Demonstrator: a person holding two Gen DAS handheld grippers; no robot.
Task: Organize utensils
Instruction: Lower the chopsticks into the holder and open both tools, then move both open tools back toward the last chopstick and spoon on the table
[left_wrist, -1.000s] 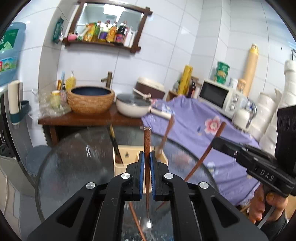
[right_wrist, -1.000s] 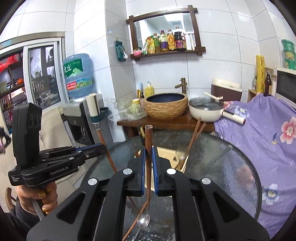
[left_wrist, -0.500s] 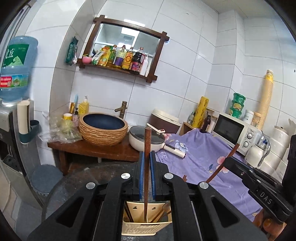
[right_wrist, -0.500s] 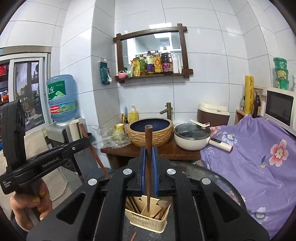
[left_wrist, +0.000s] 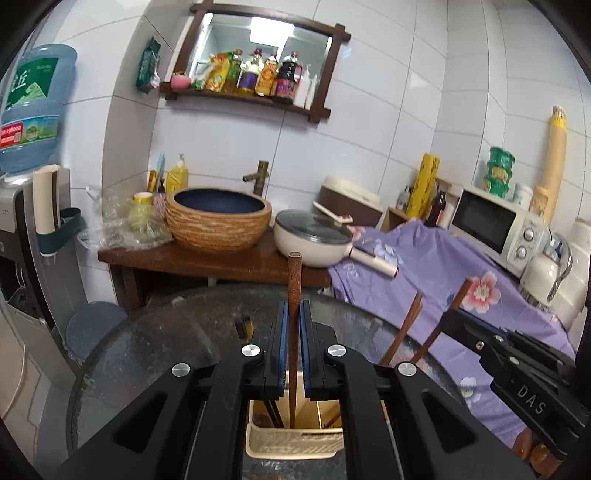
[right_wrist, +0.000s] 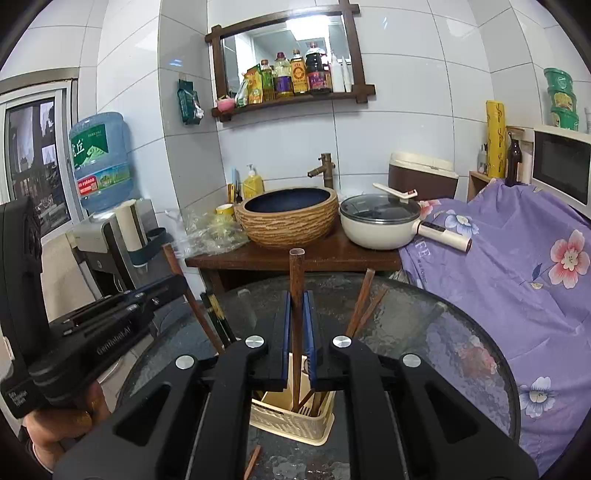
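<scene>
My left gripper (left_wrist: 290, 314) is shut on a brown wooden-handled spoon (left_wrist: 294, 280), held upright with its lower end inside the cream utensil basket (left_wrist: 295, 441) on the round glass table (left_wrist: 155, 343). My right gripper (right_wrist: 297, 314) is shut on another wooden-handled utensil (right_wrist: 296, 277), also upright, its lower end inside the same basket (right_wrist: 291, 419). Several wooden handles (right_wrist: 364, 306) and dark chopsticks (right_wrist: 218, 321) stand in the basket. Each gripper shows in the other's view: the right gripper (left_wrist: 517, 365) and the left gripper (right_wrist: 92, 332).
Behind the table stands a wooden counter (right_wrist: 295, 258) with a woven basin (right_wrist: 288, 216) and a white lidded pan (right_wrist: 380, 221). A purple floral cloth (right_wrist: 517, 266) lies at the right. A water dispenser (right_wrist: 99, 158) stands at the left. One wooden stick (right_wrist: 253, 459) lies on the glass.
Both grippers lifted their utensils off the glass, then came down over the basket; the lower ends are now lowered into it.
</scene>
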